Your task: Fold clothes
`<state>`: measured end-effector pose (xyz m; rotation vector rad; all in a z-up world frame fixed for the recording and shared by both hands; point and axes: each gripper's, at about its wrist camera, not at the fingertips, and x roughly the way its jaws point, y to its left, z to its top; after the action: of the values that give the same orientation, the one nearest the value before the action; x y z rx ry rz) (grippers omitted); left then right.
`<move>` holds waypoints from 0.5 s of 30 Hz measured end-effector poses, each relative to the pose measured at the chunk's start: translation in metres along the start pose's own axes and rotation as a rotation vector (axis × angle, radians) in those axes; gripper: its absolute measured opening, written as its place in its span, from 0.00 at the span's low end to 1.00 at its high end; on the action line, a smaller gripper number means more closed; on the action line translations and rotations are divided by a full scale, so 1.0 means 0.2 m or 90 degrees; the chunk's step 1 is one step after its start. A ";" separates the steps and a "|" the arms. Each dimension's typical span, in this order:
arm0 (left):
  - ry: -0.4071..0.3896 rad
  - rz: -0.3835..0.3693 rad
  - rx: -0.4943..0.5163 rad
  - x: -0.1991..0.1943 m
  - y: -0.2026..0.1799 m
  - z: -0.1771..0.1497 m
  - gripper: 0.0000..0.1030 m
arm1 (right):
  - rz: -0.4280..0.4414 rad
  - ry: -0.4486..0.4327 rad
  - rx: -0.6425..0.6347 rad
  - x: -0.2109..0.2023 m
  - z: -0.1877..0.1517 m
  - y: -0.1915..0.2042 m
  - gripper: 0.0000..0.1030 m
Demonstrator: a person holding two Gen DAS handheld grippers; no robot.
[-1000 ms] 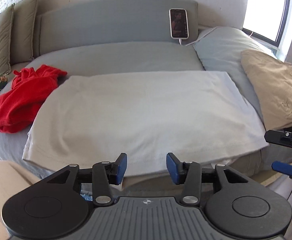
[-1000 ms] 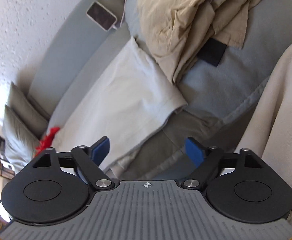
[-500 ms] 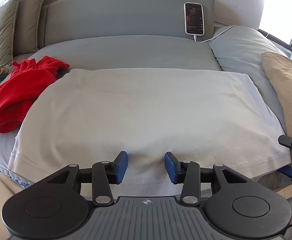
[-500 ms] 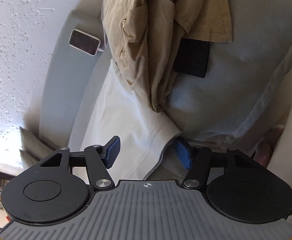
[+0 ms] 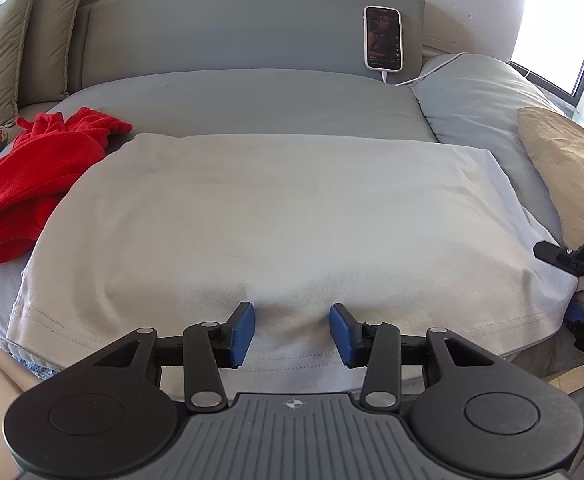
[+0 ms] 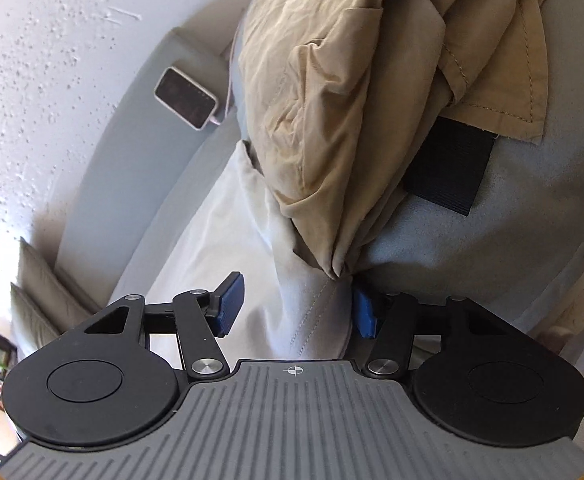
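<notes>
White shirt [image 5: 284, 216] flat; left gripper [image 5: 292, 330] spread over hem, right gripper [image 6: 294, 306] opening astride corner.

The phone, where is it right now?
In the left wrist view the phone leans upright against the grey headboard, upper right, its white cable trailing onto the pillow beside it.

Both grippers are showing the same build: the left gripper [image 5: 292, 330] and right gripper [image 6: 294, 308] each carrying blue ribbed pads [image 5: 241, 334] on black linkage arms with silver screws [image 5: 207, 399], two black round discs [image 6: 86, 382], and a grey ribbed body bearing a small crosshair mark [image 6: 293, 370].
</notes>
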<state>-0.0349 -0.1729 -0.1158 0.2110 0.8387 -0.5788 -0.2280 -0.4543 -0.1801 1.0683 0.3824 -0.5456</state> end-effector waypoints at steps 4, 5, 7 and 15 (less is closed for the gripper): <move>0.002 -0.004 0.000 0.00 0.01 0.00 0.41 | -0.015 -0.007 0.003 0.05 0.01 0.01 0.75; 0.003 -0.006 0.000 0.00 0.01 0.01 0.41 | -0.024 -0.010 0.002 0.07 0.01 0.01 0.69; 0.004 -0.011 -0.003 0.00 0.02 0.01 0.41 | -0.038 -0.014 0.005 0.09 0.01 0.00 0.22; 0.025 -0.002 0.067 0.01 -0.03 0.04 0.41 | -0.081 -0.012 -0.094 0.02 -0.04 0.25 0.07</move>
<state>-0.0327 -0.1810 -0.1118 0.3182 0.8467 -0.6249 -0.1949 -0.4298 -0.1506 0.8996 0.4691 -0.6306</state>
